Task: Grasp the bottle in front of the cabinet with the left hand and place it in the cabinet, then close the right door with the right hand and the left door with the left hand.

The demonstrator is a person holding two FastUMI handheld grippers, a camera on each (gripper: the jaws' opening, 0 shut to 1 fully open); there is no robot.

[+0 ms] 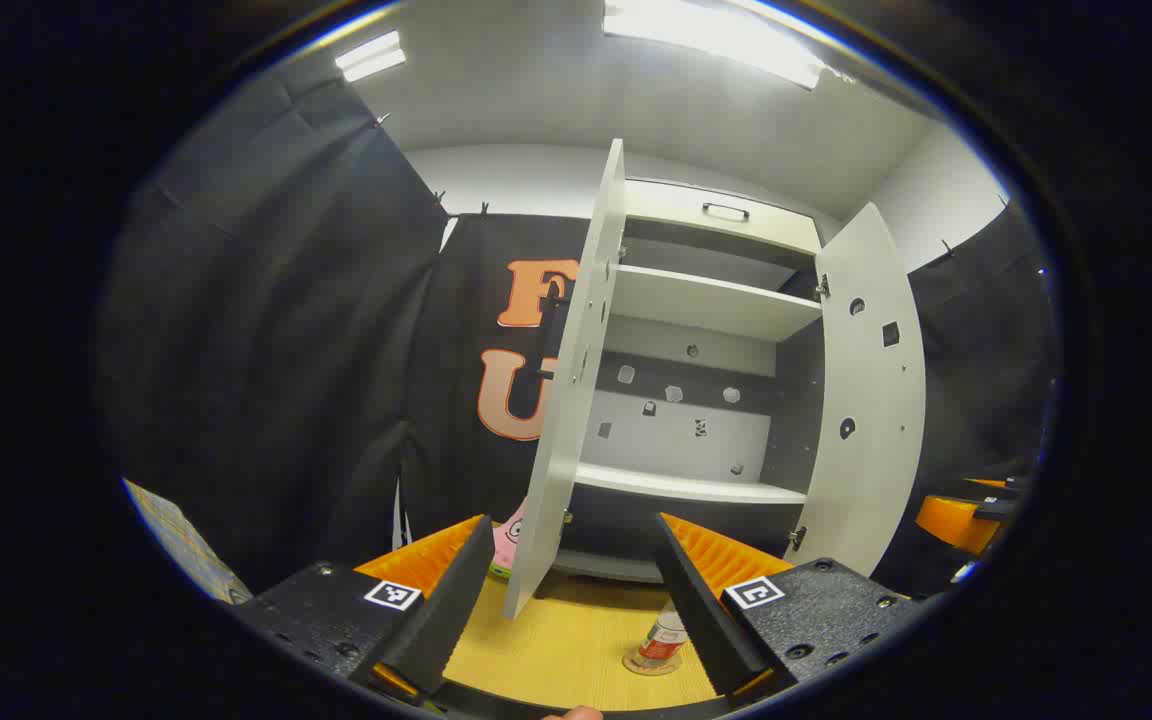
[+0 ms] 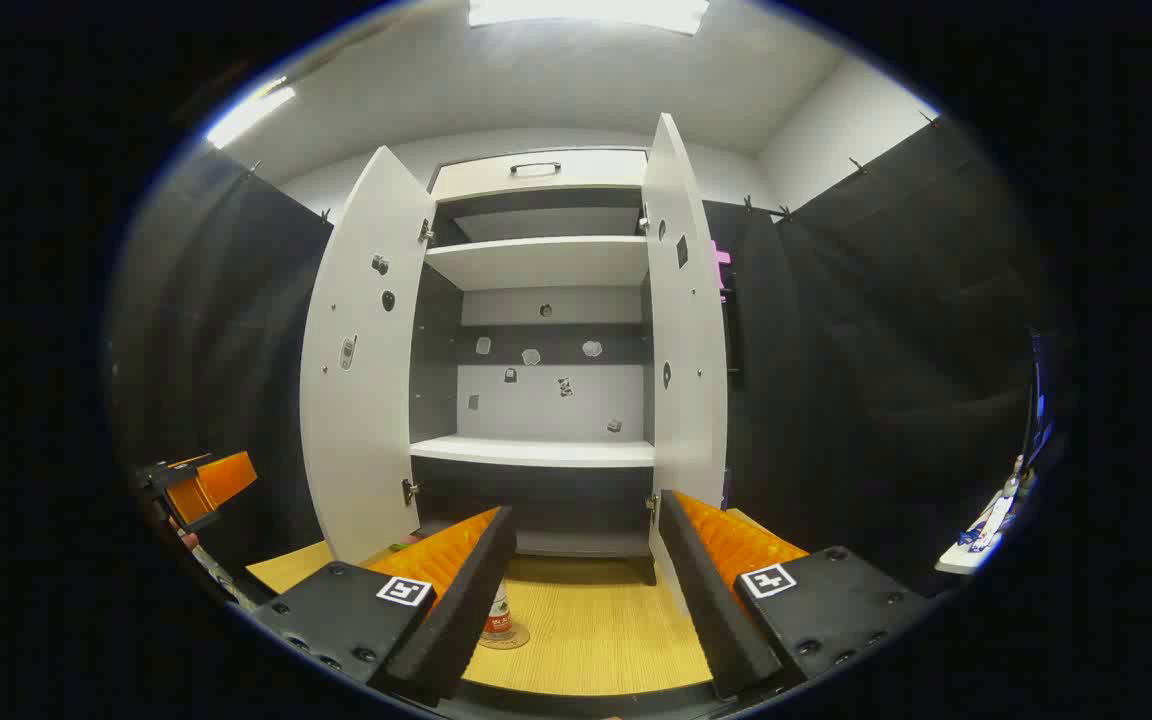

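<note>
A small bottle [image 1: 660, 641] with a red label stands on the wooden floor in front of the cabinet [image 1: 701, 300], partly behind my left gripper's right finger. My left gripper [image 1: 576, 605] is open and holds nothing. In the right gripper view the bottle [image 2: 498, 617] peeks out beside the left finger of my right gripper [image 2: 584, 590], which is open and holds nothing. Both cabinet doors stand wide open: the left door [image 1: 568, 390] [image 2: 361, 350] and the right door [image 1: 866, 400] [image 2: 686, 320]. The shelves [image 2: 534, 452] are bare.
Black cloth walls close in both sides. A pink item [image 1: 510, 540] lies on the floor behind the left door. The other gripper [image 2: 201, 482] shows at the left of the right gripper view, and another [image 1: 966, 510] at the right of the left gripper view. A small table edge [image 2: 976, 545] sits far right.
</note>
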